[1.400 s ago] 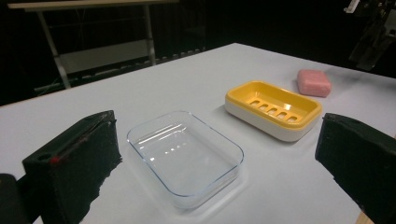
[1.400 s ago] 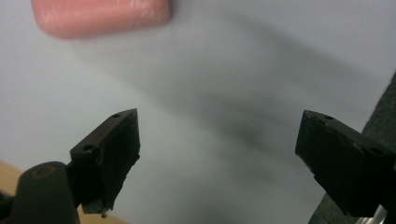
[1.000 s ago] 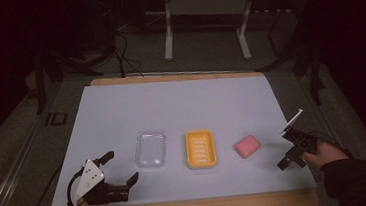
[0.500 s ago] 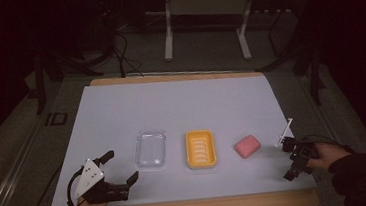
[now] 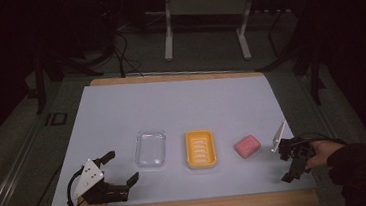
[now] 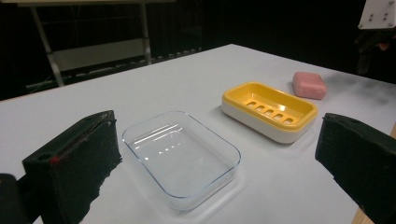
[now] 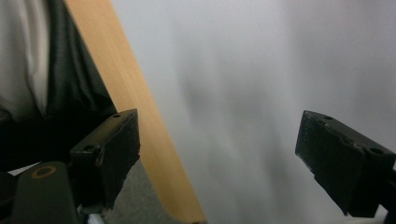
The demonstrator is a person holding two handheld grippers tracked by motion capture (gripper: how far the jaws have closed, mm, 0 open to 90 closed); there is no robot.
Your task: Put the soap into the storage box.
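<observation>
1. Right gripper (image 5: pixel 292 163) at the desk's (image 5: pixel 181 103) near right corner, jaws released, holding nothing, pointed down over the wooden edge.
2. Left gripper (image 5: pixel 119 171) near the front left edge, jaws spread wide, nothing between them.
3. Pink soap (image 5: pixel 247 146) lies just left of the right gripper; yellow soap dish (image 5: pixel 200 148) beside it, clear lid (image 5: pixel 151 148) further left.
4. Judgement: likely step is taking the soap. Swing the right gripper back, level the jaws, straddle the soap's short sides, close gently; it may slip.

One clear tray (image 5: pixel 151 149), one yellow soap dish (image 5: pixel 200 148), one pink soap bar (image 5: pixel 247 146).
</observation>
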